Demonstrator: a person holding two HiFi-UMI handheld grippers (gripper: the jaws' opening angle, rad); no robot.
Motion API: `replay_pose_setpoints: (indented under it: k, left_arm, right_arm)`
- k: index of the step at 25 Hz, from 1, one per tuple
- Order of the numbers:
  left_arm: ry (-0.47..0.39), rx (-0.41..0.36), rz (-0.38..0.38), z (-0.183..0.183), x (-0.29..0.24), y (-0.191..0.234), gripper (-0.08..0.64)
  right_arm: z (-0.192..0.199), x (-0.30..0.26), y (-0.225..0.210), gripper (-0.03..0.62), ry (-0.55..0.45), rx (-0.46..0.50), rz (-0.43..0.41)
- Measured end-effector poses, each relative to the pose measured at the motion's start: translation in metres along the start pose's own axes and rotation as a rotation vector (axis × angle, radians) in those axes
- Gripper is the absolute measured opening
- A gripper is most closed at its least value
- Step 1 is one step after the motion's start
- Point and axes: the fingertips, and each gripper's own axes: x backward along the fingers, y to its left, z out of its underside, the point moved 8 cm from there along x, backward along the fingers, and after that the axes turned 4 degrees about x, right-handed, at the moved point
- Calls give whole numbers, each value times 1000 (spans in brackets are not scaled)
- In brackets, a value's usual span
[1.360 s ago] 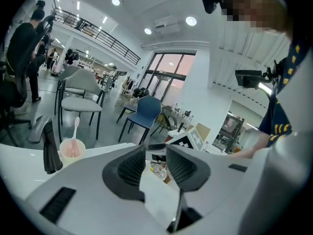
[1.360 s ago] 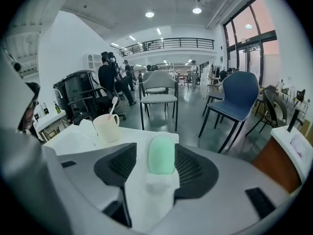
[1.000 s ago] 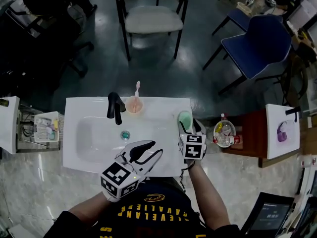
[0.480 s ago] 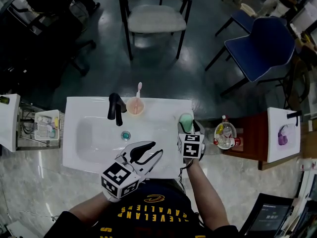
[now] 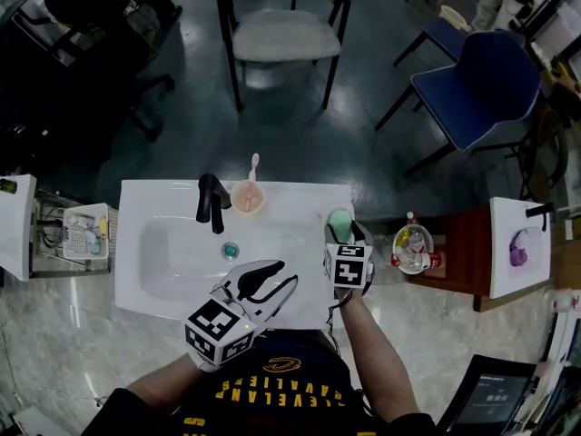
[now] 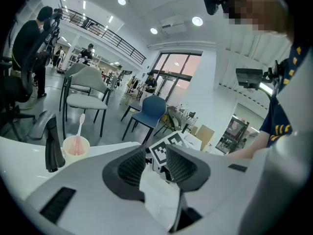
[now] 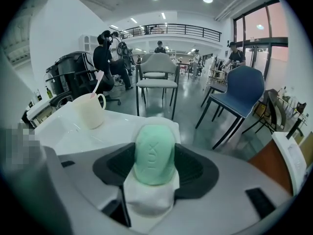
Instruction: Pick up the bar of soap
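While the sink (image 5: 145,198) looks unchanged, the right tongs (image 5: 341,234) have crept forward at its 3 o'clock rim and now pinch the green soap (image 7: 154,151), seemingly not lifted yet; the left tongs (image 5: 283,274) gape empty.

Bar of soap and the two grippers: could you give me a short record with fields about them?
bar of soap: green, lying on white soap dish, right rim of sink
right gripper: jaws closed on the soap's two sides
left gripper: open, empty, above the sink's front edge
cup: holds toothbrush, beside faucet
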Motion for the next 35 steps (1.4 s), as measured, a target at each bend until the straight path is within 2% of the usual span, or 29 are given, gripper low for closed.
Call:
replay_pose_setpoints:
  k: [10, 23, 29, 35]
  left_arm:
    - [0, 0, 2, 0, 1, -1, 141]
    - [2, 3, 5, 1, 3, -3, 141]
    - [2, -1, 11, 1, 2, -5, 141]
    - [3, -6, 20, 2, 2, -8, 141]
  right_arm:
    - [-2, 2, 0, 262, -19, 13, 5]
    - [-13, 22, -1, 262, -144, -23, 0]
    - [-25, 51, 2, 262, -227, -83, -46]
    - [-41, 90, 15, 262, -340, -151, -147]
